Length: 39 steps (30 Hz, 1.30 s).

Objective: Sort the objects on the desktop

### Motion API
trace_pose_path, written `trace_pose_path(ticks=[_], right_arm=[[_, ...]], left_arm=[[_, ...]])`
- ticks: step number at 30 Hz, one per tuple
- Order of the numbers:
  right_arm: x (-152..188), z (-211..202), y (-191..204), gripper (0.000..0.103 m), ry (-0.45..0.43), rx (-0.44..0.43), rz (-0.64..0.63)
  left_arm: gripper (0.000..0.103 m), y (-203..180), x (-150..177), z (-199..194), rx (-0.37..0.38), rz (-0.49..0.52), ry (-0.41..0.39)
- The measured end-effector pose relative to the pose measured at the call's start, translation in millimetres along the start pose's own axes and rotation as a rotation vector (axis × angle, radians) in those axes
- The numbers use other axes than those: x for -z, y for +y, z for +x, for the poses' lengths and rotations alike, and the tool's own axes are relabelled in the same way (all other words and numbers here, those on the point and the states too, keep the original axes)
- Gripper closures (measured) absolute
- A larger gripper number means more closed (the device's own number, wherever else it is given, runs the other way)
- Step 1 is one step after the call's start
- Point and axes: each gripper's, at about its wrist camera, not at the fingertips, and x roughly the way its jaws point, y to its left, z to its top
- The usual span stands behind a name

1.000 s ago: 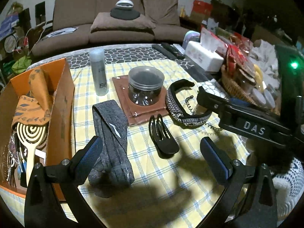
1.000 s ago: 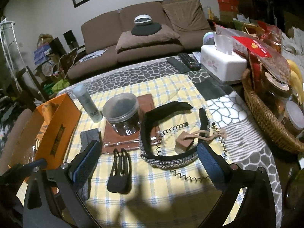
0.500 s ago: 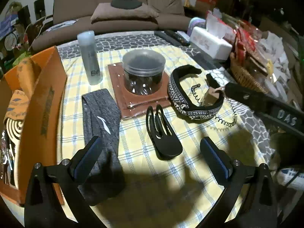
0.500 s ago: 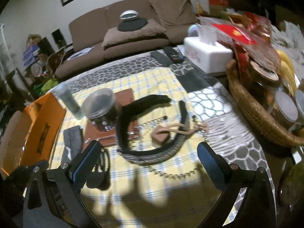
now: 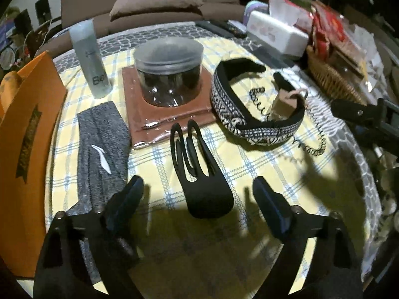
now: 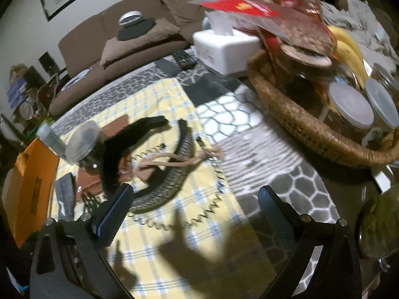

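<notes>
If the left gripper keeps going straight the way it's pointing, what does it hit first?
Most likely the black hair clip, lying on the checked cloth between the open fingers of the left gripper, which have just been closing.

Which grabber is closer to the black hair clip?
The left gripper. The black hair clip lies right between its open fingers, which have just been closing, not yet touching. The right gripper hovers off near the patterned headband, with the clip beyond its left finger.

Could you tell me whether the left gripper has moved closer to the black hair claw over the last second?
Yes. The left gripper has come down toward the black hair claw, which now sits between its closing jaws, untouched.
</notes>
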Motion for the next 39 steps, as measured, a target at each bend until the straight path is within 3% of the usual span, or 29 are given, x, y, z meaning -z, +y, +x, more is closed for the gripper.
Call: trace_pose_path(ticks=[3,4,8,10,13,17,21,24,26,30,33,39], right_arm=[[2,7,-8,0.012,0.033,-0.008,0.032],[2,10,-9,0.018,0.047,-0.012,0.04],[9,23,-12,0.039,0.12,-0.034,0.076],[12,28,-12,0.043,0.155,-0.047,0.102],[14,27,-17,0.043,0.166,-0.091,0.167],[24,34,-39,0.044,0.218,-0.237,0.382],[28,31,-46,0.044,0.218,-0.302,0.478],[30,29,-46,0.057,0.227,-0.353,0.529],[29,28,-42,0.059,0.228,-0.4,0.551],[35,34,-33,0.059,0.26,-0.453,0.616],[39,38,-29,0.059,0.274,-0.44,0.656],[52,44,-32,0.059,0.234,-0.481,0.797]], left_arm=[[0.035,-4,3,6,-0.01,0.017,0.013],[0.042,-5,4,8,-0.008,0.023,0.019],[0.055,-7,8,10,-0.028,0.038,0.014],[0.064,-3,7,9,-0.02,0.022,0.011],[0.064,0,7,9,-0.008,0.008,0.011],[0.064,-1,6,10,-0.017,0.015,0.01],[0.064,-1,5,11,-0.013,0.011,0.006],[0.065,-3,4,12,-0.013,0.008,0.005],[0.065,-3,4,12,-0.013,0.006,0.007],[0.064,-4,3,12,-0.016,0.006,0.005],[0.065,-3,3,12,-0.014,0.004,0.007],[0.065,-3,4,12,-0.014,0.004,0.005]])
